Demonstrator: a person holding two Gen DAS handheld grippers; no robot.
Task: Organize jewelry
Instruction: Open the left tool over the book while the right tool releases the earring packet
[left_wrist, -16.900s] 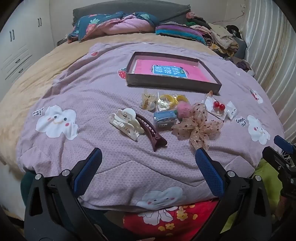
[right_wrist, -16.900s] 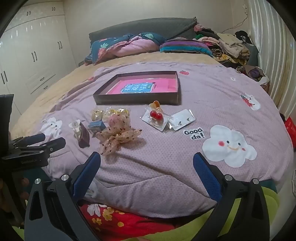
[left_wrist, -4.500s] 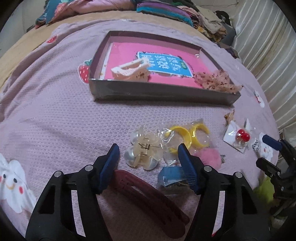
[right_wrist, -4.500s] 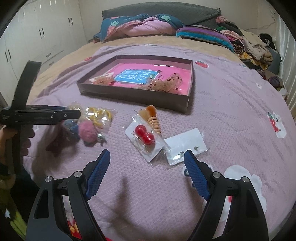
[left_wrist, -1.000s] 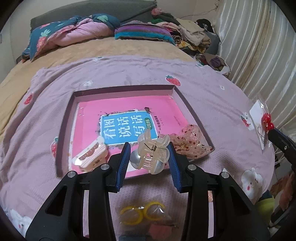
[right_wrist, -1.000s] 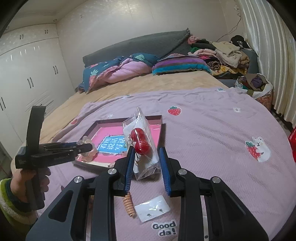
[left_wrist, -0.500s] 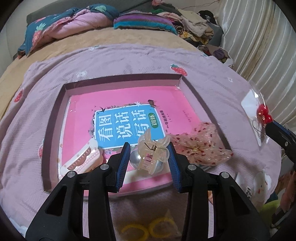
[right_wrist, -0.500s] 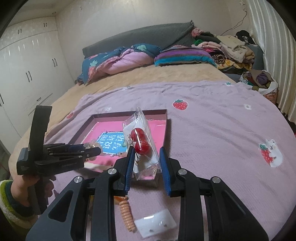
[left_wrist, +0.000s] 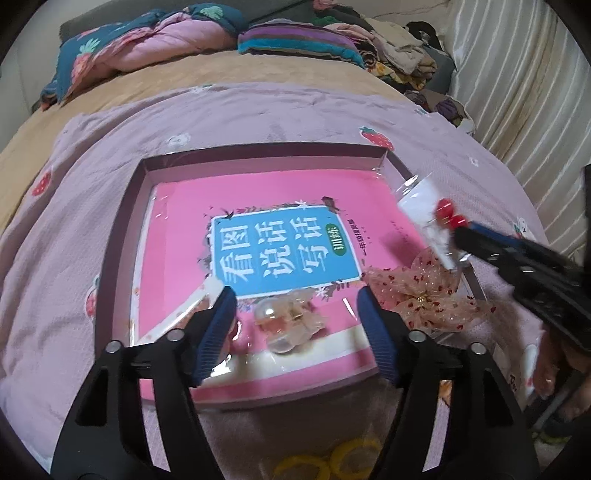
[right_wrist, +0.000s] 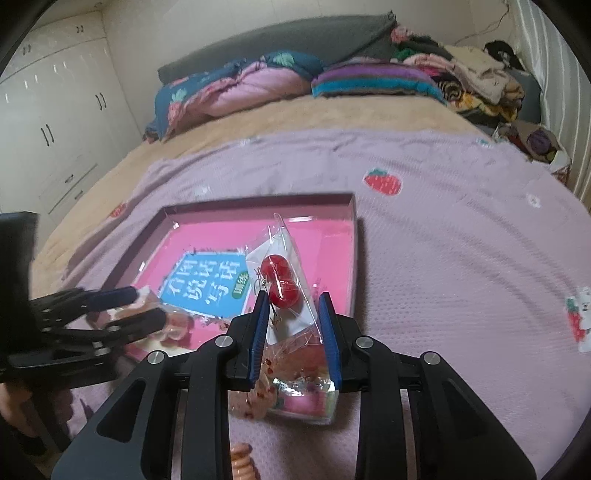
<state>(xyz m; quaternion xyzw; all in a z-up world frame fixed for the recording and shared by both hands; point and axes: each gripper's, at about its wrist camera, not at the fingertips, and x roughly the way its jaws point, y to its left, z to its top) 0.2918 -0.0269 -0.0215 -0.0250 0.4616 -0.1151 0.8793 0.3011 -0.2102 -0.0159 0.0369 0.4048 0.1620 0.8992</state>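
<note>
A shallow brown box (left_wrist: 118, 236) with a pink book inside lies on the purple blanket. My left gripper (left_wrist: 297, 295) is open above the box's near side, and the clear beige claw clip (left_wrist: 286, 321) lies in the box between its fingers. A white claw clip (left_wrist: 207, 291) and a dotted mesh bow (left_wrist: 424, 295) also lie in the box. My right gripper (right_wrist: 293, 301) is shut on a clear packet with red cherry earrings (right_wrist: 279, 277) and holds it above the box's near right corner. The packet also shows in the left wrist view (left_wrist: 432, 221).
Yellow hoop earrings in a bag (left_wrist: 332, 461) lie on the blanket in front of the box. An orange spiral hair tie (right_wrist: 242, 461) lies below my right gripper. Pillows and piled clothes (right_wrist: 461, 74) are at the bed's far end. Curtains (left_wrist: 524, 92) hang at the right.
My left gripper has lowered over the box, opened and let go of the beige claw clip, which now lies in the box. My right gripper has carried the cherry earring packet closer to the box.
</note>
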